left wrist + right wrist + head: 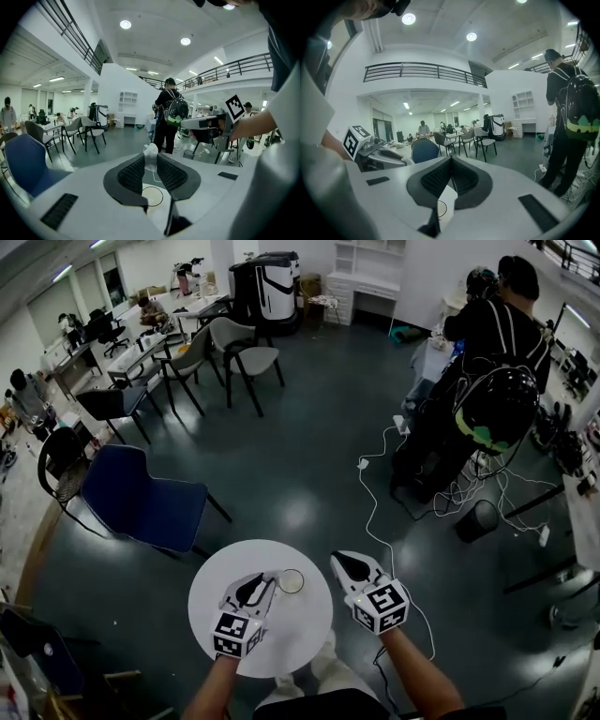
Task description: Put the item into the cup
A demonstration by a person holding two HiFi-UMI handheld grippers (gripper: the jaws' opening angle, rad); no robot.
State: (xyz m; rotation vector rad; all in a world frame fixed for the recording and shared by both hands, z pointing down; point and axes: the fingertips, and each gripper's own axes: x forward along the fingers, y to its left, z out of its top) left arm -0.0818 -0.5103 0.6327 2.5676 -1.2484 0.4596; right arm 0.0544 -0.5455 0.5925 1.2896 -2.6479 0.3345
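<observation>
Left gripper (151, 161): pads clamped on a crumpled white item (150, 150), held close above the cup (152, 196), not inside it. Right gripper (451, 163): jaws closed together, empty, right of the cup. Cup stands upright on a round white table (300, 643). Marker cubes (382, 604): black square patterns only.

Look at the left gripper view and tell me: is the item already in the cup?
No, the crumpled white item is pinched between the left claw's pads, not inside the cup.
</observation>
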